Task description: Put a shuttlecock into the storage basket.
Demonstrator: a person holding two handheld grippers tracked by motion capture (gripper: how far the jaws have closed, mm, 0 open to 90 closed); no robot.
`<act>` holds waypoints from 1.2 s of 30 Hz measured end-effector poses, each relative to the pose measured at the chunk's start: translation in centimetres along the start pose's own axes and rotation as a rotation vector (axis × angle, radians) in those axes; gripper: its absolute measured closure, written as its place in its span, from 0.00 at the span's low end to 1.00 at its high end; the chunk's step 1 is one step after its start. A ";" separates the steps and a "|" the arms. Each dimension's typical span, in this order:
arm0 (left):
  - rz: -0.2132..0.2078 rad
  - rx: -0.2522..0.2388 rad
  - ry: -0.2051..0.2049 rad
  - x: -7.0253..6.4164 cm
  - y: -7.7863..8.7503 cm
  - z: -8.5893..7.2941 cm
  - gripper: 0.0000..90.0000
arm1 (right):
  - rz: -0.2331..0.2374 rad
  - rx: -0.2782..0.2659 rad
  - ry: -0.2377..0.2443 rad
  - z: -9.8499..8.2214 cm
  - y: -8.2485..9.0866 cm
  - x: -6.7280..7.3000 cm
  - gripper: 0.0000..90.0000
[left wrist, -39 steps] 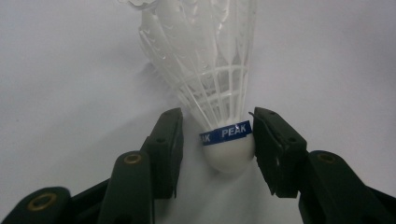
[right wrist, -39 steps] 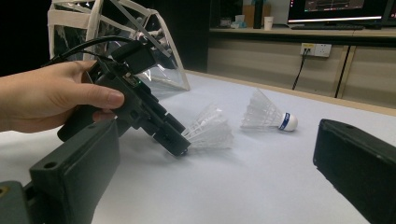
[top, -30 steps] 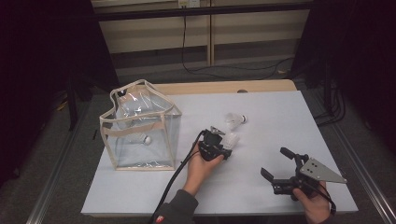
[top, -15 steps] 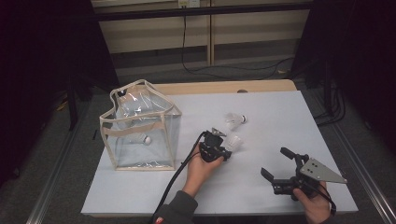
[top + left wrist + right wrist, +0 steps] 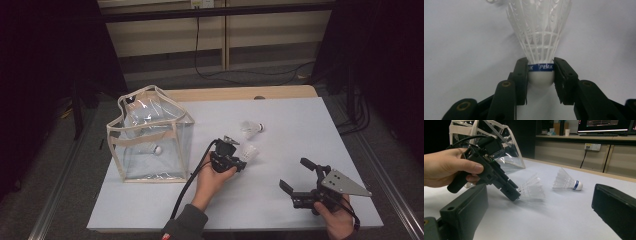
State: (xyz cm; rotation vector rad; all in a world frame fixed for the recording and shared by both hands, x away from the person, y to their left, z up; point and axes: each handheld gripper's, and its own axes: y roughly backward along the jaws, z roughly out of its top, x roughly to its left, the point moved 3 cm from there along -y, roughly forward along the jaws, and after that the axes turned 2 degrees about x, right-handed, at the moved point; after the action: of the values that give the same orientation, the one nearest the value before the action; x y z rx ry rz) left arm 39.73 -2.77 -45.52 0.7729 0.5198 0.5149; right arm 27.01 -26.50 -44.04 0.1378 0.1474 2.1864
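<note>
Right of the clear bag [image 5: 150, 145] on the tabletop [image 5: 280, 120], the left gripper [image 5: 541, 72] has just closed its fingers onto the cork of 1 shuttlecock [image 5: 540, 37]; farther right, the right gripper [image 5: 299, 176] rests with fingers wide, holding nothing

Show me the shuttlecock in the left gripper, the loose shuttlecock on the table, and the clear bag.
held shuttlecock [image 5: 540, 75], left gripper view, on its white cork base.
loose shuttlecock [image 5: 564, 181], right gripper view, on its feather skirt.
clear bag [image 5: 150, 150], high view, on its front wall.
</note>
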 end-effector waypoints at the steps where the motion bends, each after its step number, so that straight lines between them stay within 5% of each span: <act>1: -0.004 0.003 -0.002 0.0 0.2 0.0 0.73 | 0.000 0.001 0.001 0.0 0.0 0.0 0.00; 36: -0.021 0.020 -0.004 0.7 3.7 0.6 0.73 | 0.001 0.001 0.000 0.0 -0.1 0.0 0.00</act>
State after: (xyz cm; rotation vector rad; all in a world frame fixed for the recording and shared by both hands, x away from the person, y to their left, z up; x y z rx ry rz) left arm 39.74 -0.42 -42.58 0.7869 0.5300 0.4892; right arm 27.05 -26.45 -44.09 0.1379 0.1486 2.1875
